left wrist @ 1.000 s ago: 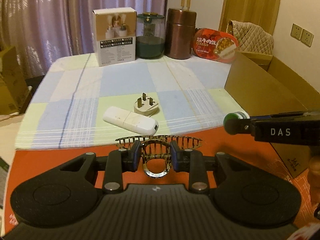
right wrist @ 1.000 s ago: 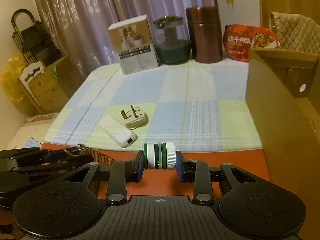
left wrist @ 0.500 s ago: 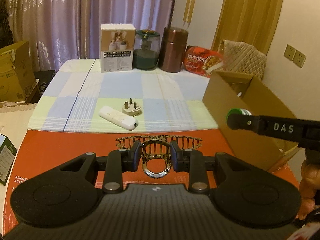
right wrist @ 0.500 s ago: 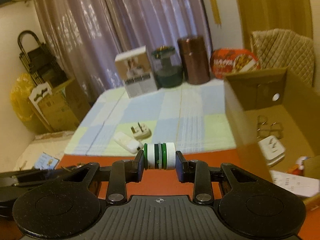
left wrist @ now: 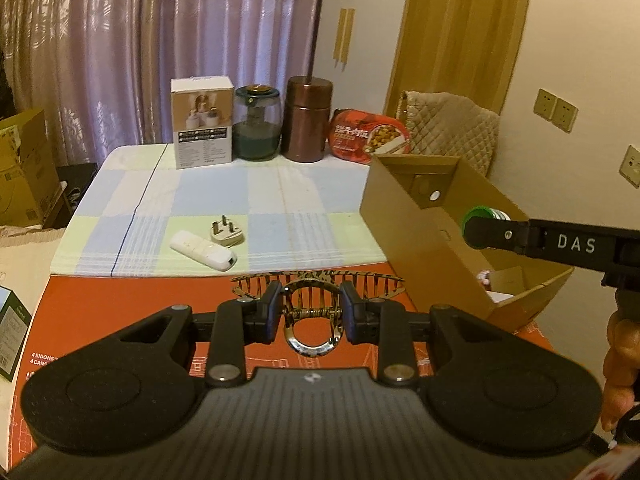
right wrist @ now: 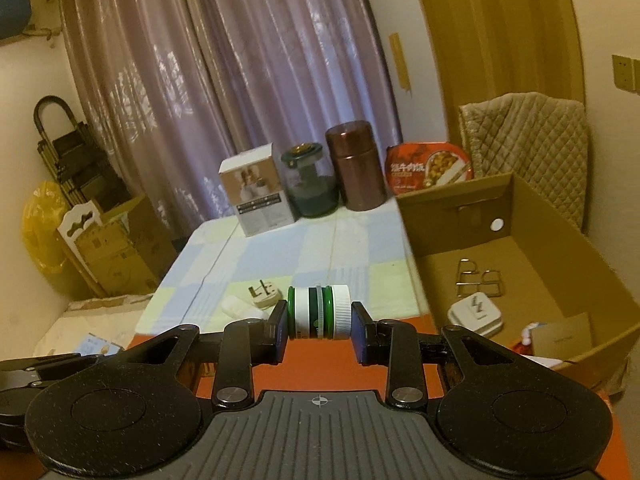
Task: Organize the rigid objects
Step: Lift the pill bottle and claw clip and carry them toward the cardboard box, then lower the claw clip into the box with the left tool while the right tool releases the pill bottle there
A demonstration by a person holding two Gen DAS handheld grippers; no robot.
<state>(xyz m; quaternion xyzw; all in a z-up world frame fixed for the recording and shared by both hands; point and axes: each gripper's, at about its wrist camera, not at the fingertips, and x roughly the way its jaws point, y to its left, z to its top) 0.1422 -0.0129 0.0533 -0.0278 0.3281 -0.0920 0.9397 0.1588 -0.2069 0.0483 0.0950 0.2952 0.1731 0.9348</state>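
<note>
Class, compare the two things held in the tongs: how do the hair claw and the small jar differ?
The hair claw is a toothed, tortoiseshell-patterned clip with open gaps; the small jar is a solid green-and-white cylinder. The claw sits in the left tongs, teeth pointing away; the jar lies sideways in the right tongs, clamped end to end. Both are held above the table.

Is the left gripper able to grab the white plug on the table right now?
Probably not yet. The left gripper is already shut on the hair claw clip, so its fingers are full. The white plug lies uncovered on the tablecloth beside the white remote, with nothing blocking the path.
</note>
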